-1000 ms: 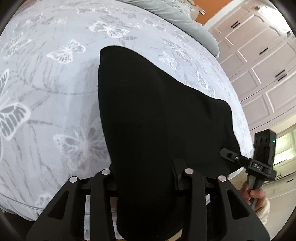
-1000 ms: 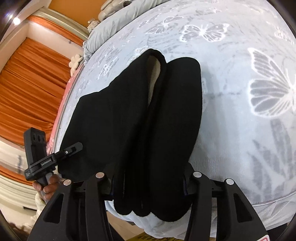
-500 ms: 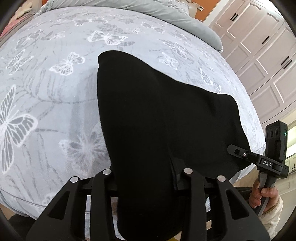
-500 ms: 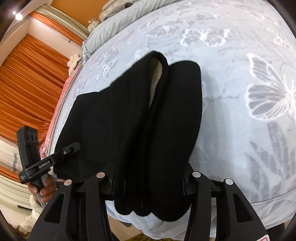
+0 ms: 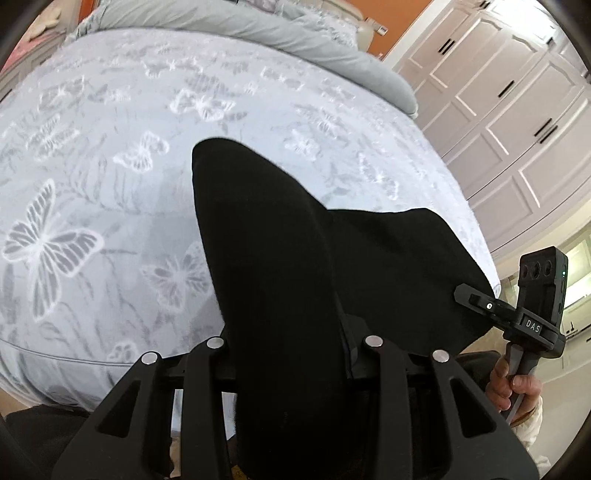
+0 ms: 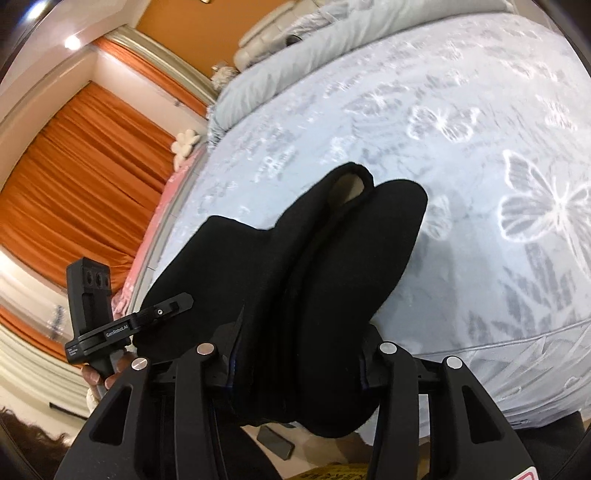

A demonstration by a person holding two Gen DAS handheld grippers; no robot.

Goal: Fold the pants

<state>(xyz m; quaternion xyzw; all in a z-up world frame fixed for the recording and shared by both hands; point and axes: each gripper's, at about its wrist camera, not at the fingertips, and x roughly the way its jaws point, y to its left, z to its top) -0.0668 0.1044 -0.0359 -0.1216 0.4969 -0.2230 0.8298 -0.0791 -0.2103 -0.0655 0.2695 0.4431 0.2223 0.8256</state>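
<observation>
Black pants [image 5: 280, 266] lie over the near edge of a bed with a grey butterfly bedspread [image 5: 110, 155]. My left gripper [image 5: 295, 347] is shut on one end of the near fabric, which drapes between its fingers. My right gripper [image 6: 295, 350] is shut on the other end of the pants [image 6: 314, 280]. Each gripper shows in the other's view: the right one [image 5: 480, 304] at the pants' right corner, the left one [image 6: 173, 306] at the left corner. The fingertips are hidden by cloth.
Grey pillows [image 5: 258, 33] lie at the bed's far end. White wardrobe doors [image 5: 509, 103] stand to the right of the bed. Orange curtains [image 6: 74, 177] hang to the left. A dark flat object [image 6: 277, 441] lies on the floor below the bed edge.
Both grippers have pulled back and up from the bed with the pants still held. More of the bedspread and room shows, and the pants look shorter on the bed.
</observation>
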